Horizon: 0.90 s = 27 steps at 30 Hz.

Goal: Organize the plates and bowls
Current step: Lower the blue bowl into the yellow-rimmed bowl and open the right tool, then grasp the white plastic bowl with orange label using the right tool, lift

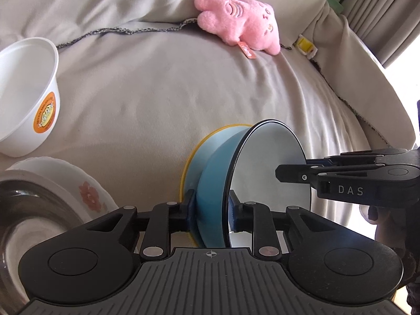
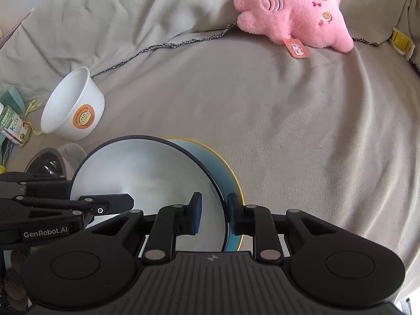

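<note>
A blue bowl with a dark rim is held tilted on its side, nested against a blue plate with a yellow rim. My left gripper is shut across the bowl and plate together, one finger on each side. My right gripper is shut on the rim of the bowl and plate from the other side; it also shows in the left wrist view. The left gripper shows in the right wrist view.
A white plastic bowl with an orange sticker lies on the grey sofa cover. A steel bowl sits in a floral bowl at lower left. A pink plush toy lies at the back. Small packets lie at left.
</note>
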Tool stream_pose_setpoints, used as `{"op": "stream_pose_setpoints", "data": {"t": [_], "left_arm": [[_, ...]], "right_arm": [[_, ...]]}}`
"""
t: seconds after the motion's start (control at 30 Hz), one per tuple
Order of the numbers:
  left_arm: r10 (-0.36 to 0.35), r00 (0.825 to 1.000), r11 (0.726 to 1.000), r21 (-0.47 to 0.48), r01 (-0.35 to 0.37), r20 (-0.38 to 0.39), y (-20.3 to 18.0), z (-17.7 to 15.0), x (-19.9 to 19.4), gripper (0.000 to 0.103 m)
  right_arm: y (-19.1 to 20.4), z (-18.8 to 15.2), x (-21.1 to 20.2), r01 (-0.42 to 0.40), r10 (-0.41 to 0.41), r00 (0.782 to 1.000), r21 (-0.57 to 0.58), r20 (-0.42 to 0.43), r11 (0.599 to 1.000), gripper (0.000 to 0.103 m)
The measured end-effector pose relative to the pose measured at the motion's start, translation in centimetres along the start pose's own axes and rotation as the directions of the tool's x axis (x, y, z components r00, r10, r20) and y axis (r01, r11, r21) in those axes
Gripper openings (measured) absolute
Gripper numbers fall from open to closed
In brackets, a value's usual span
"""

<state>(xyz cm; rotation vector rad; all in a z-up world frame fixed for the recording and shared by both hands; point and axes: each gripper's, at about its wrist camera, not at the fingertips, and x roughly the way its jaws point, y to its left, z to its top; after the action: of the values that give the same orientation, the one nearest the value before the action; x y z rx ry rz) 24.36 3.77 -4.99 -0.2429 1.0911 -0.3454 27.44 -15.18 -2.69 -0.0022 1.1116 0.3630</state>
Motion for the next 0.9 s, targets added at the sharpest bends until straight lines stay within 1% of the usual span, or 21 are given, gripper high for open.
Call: {"op": "stream_pose_setpoints", "data": {"t": [0.07,0.17,0.27,0.47,0.63,0.73,0.77,0.8,0.83,0.87,0.9], "left_arm": [[0.000,1.000,1.000,0.003,0.000,0.005,0.2,0.1,-0.3,0.024],[-0.013,0.999,1.000,-0.014,0.014,0.033,0.9,0.2,-1.2,0.024],[-0.024,0.999,0.999,-0.023,0.025,0.036,1.1,0.3,-1.2,0.024],[0.004,0.999,1.000,0.010,-0.004,0.042,0.5,0.1,-1.1,0.024],[-0.019,0.999,1.000,0.007,0.018,0.047,0.8,0.2,-1.0,0.024],[-0.056,0.998,0.998,-0.035,0.058,0.040,1.8,0.5,-1.3,0.022],[-0.077,0.996,0.996,-0.051,0.080,0.052,2.3,0.6,-1.7,0.020],[-0.108,0.991,0.991,-0.069,0.113,0.082,2.9,0.7,-2.7,0.020],[-0.137,0.982,0.985,-0.088,0.149,0.128,3.8,0.9,-3.9,0.020],[-0.157,0.970,0.978,-0.105,0.178,0.185,4.8,1.1,-5.3,0.021],[-0.162,0.957,0.974,-0.116,0.193,0.239,5.7,1.2,-6.5,0.021]], "right_arm": [[0.0,0.0,0.0,0.000,0.000,1.000,-0.002,0.001,1.000,0.022],[-0.1,-0.1,-0.2,0.001,-0.001,1.000,0.000,0.006,1.000,0.022],[-0.2,-0.1,-0.5,0.001,-0.001,1.000,0.008,0.013,1.000,0.022],[0.1,-0.1,-0.8,0.010,-0.010,1.000,0.005,0.019,1.000,0.022],[-0.1,-0.1,-0.7,0.017,-0.017,1.000,0.003,0.015,1.000,0.022],[0.3,0.4,-0.8,0.026,-0.026,1.000,0.004,-0.008,1.000,0.022],[0.6,0.6,-1.1,0.042,-0.042,0.999,-0.006,-0.005,0.999,0.023],[1.0,0.9,-1.6,0.058,-0.058,0.998,-0.023,0.017,0.998,0.023],[1.6,1.4,-2.4,0.079,-0.076,0.996,-0.050,0.053,0.996,0.024],[2.3,1.9,-3.2,0.092,-0.086,0.993,-0.070,0.086,0.993,0.024],[2.9,2.4,-3.9,0.097,-0.087,0.990,-0.082,0.112,0.992,0.025]]}}
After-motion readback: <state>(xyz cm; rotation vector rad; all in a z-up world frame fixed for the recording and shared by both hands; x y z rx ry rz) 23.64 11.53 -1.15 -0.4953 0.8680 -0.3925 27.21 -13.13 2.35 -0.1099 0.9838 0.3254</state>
